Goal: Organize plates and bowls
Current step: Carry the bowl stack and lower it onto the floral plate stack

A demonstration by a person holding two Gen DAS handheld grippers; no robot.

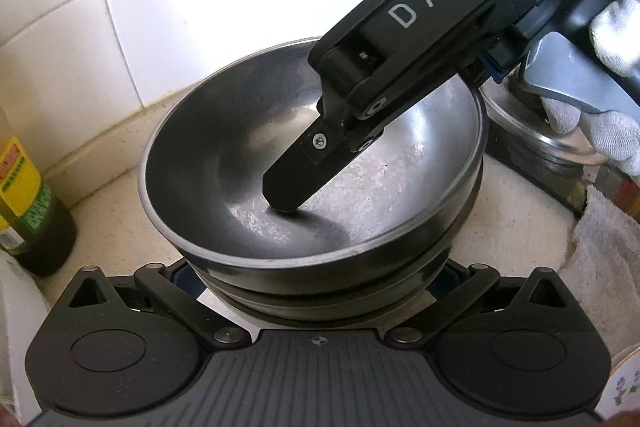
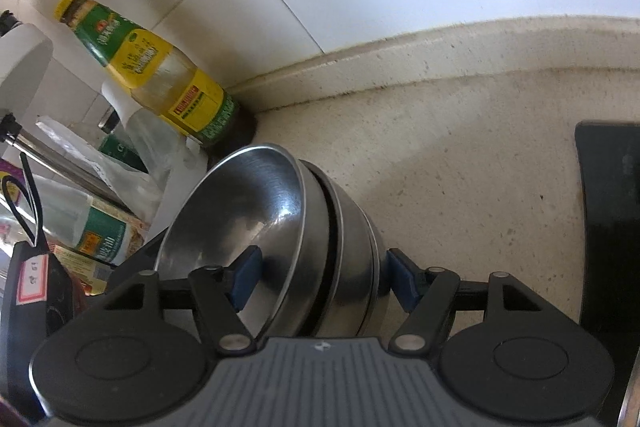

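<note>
A stack of nested steel bowls [image 1: 240, 163] sits on the beige counter, close in front of my left gripper, whose fingertips are hidden under and behind the stack, so its state is unclear. My right gripper [image 2: 322, 281] straddles the far wall of the stack [image 2: 280, 211]: one blue pad [image 2: 246, 277] is inside the top bowl, the other [image 2: 404, 285] outside the bottom one, with a small gap there. In the left wrist view its inner finger [image 1: 296, 175] reaches down into the top bowl.
A yellow-labelled oil bottle [image 2: 160, 67] stands in the tiled corner, also in the left wrist view [image 1: 24, 195]. Packets and bags [image 2: 92, 227] crowd beside it. A lidded steel pot [image 1: 552, 131] and a cloth [image 1: 600, 247] are to the right. A black slab [image 2: 608, 219] lies on the counter.
</note>
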